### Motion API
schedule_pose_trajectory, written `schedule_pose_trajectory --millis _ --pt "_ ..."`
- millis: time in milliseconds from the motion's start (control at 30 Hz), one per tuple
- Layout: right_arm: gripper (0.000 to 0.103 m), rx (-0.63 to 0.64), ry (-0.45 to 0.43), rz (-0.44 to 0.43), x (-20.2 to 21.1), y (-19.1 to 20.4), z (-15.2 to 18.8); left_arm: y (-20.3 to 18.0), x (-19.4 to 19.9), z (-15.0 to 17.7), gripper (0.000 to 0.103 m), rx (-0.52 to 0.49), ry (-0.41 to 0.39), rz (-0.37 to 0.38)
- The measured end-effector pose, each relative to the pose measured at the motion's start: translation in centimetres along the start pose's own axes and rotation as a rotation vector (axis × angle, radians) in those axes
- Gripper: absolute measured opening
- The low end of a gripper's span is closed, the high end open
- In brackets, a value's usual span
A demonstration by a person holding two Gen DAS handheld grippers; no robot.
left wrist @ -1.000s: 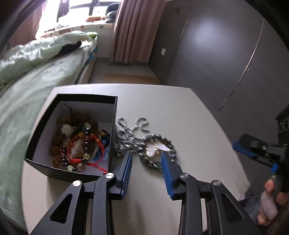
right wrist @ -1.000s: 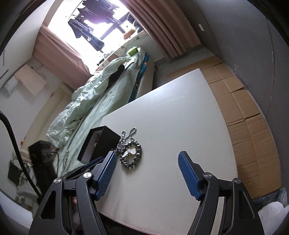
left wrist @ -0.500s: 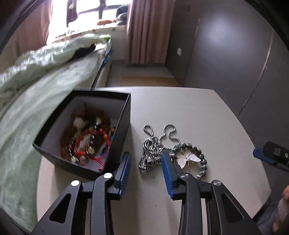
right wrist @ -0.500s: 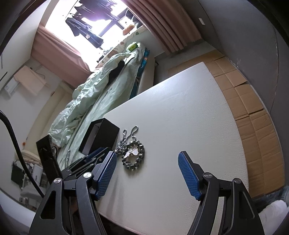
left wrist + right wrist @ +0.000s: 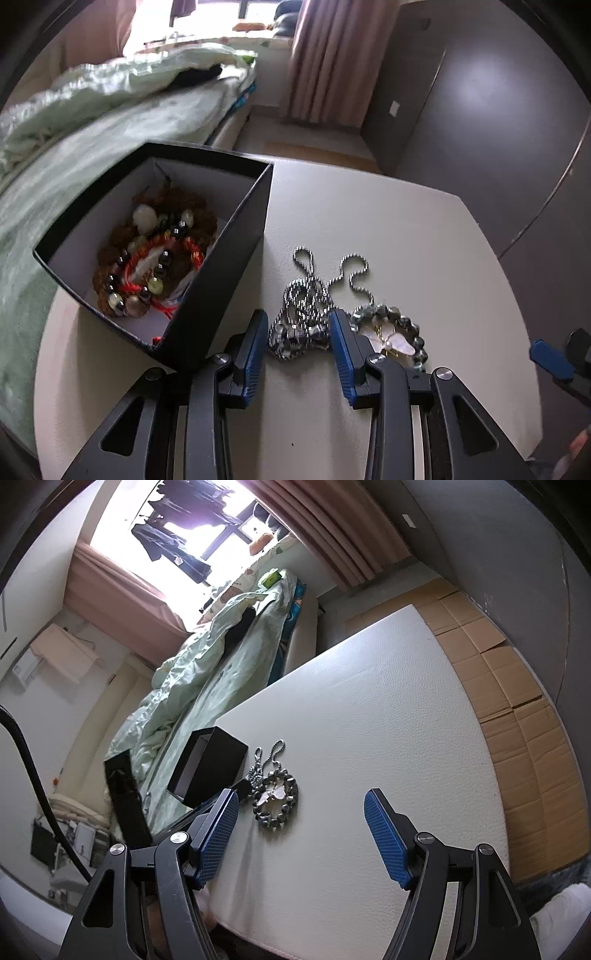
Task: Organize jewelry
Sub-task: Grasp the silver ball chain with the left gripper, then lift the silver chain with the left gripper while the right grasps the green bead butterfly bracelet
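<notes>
- Done: the open black cardboard box [image 5: 207,280] already holds a tangle of red-cord and beaded bracelets [image 5: 155,258].
- Left: the silver ball-chain necklace [image 5: 314,291] and the dark-bead bracelet with a pearly butterfly charm [image 5: 397,334] lie on the white bench [image 5: 388,229].
- Left tongs [image 5: 299,341] straddle the chain, parted; right tongs [image 5: 299,840] hang spread wide, empty.

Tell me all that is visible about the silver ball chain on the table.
The silver ball chain looks metallic, made of small round beads. It lies bunched in a heap on the white table, with two loops stretching away. It sits between the open fingers of the left gripper, right of the black box, against the beaded bracelet.
</notes>
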State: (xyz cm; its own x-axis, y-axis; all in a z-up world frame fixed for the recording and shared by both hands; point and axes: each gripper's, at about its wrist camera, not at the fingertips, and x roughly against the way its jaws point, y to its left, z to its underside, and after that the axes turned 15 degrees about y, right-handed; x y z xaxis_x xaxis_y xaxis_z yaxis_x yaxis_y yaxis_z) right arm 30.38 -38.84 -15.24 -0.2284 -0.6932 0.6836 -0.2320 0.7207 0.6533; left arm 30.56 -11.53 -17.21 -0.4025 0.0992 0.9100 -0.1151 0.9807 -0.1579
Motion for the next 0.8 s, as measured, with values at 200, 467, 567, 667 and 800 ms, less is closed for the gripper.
schedule_pose_trajectory --millis 200,467,567,667,800 --pt "0.072 -0.003 0.005 -0.007 -0.2 -0.2 -0.2 -0.3 0.0 -0.2 0.030 -0.021 0.021 -0.028" --pt "0.072 0.043 0.071 0.085 -2.1 0.8 -0.7 0.4 2.3 -0.4 0.002 -0.049 0.005 0.065" --pt "0.072 0.068 0.099 0.103 -2.9 1.3 -0.8 0.6 3.7 -0.5 0.002 -0.070 -0.016 0.084" --pt "0.072 0.080 0.118 0.111 -3.5 1.6 -0.9 1.0 4.7 -0.7 0.002 -0.067 -0.023 0.125" --pt "0.072 0.080 0.121 0.099 -3.7 1.7 -0.8 1.0 6.3 -1.0 0.002 -0.094 -0.047 0.147"
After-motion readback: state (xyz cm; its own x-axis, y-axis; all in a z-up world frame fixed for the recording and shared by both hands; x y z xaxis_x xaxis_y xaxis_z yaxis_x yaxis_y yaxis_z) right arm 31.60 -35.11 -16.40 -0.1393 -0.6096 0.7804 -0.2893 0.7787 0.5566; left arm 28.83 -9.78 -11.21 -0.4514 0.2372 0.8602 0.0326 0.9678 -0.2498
